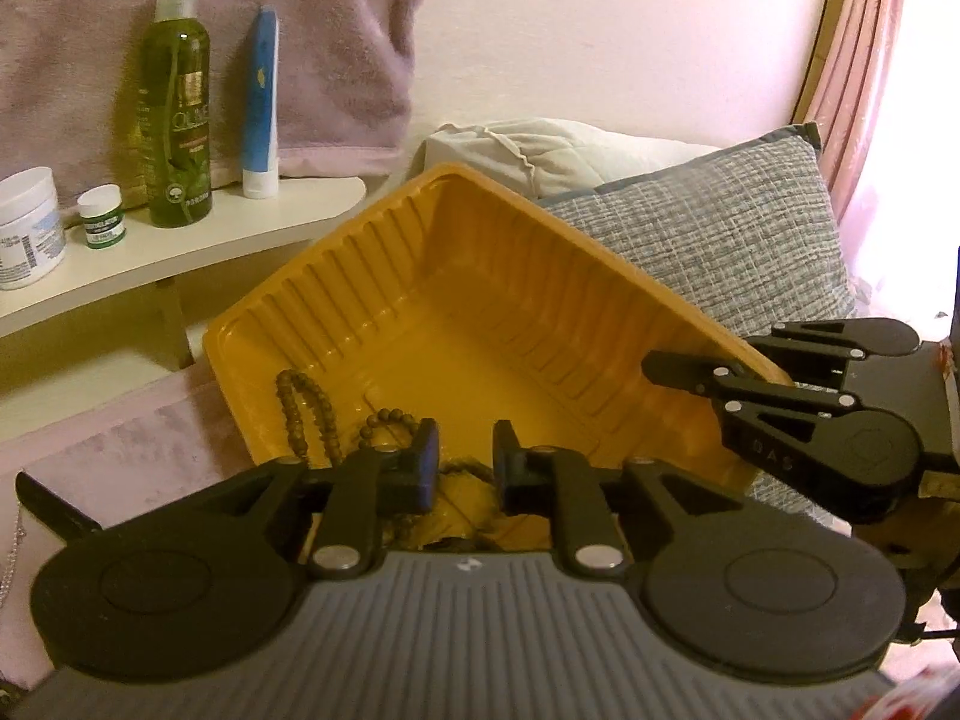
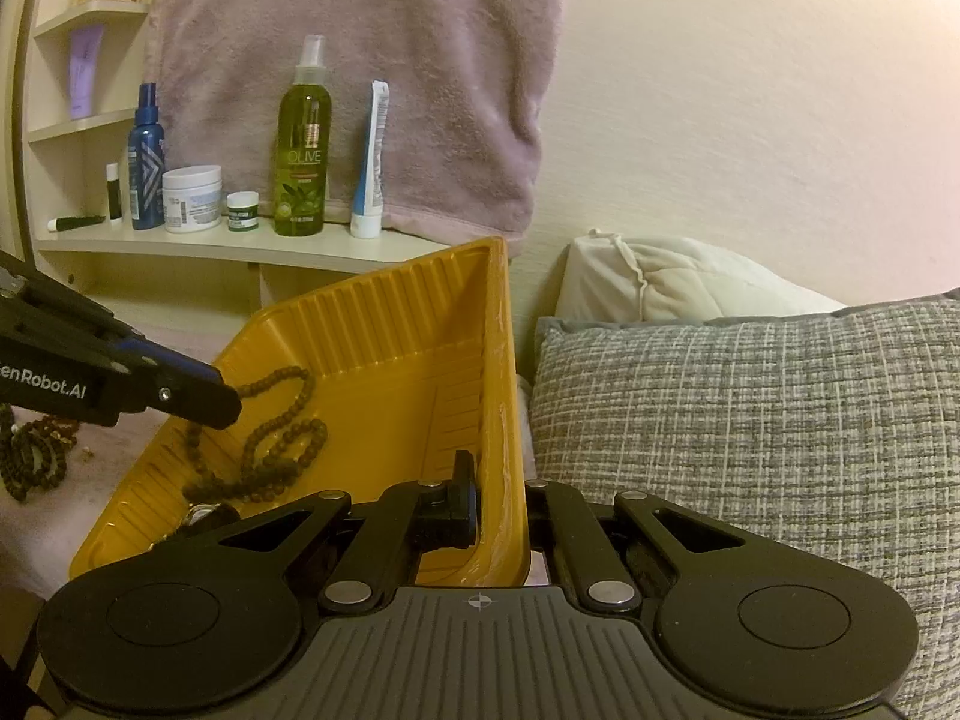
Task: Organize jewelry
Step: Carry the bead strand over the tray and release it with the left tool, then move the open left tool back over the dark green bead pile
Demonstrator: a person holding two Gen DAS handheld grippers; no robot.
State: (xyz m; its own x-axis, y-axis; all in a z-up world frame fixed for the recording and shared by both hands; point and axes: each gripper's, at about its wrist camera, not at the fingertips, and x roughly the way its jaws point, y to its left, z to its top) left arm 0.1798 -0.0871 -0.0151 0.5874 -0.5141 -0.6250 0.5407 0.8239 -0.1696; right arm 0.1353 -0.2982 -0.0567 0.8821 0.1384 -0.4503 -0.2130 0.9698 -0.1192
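Right wrist view: right gripper (image 2: 501,510) clamps yellow tray (image 2: 384,324) rim.

cream wall (image 2: 750,120); mauve towel (image 2: 372,60) hanging at 11 o'clock; curved pale shelf (image 2: 240,249) of toiletry bottles below it; grey woven cushion (image 2: 750,420) at 4 o'clock; pink curtain (image 1: 864,60).
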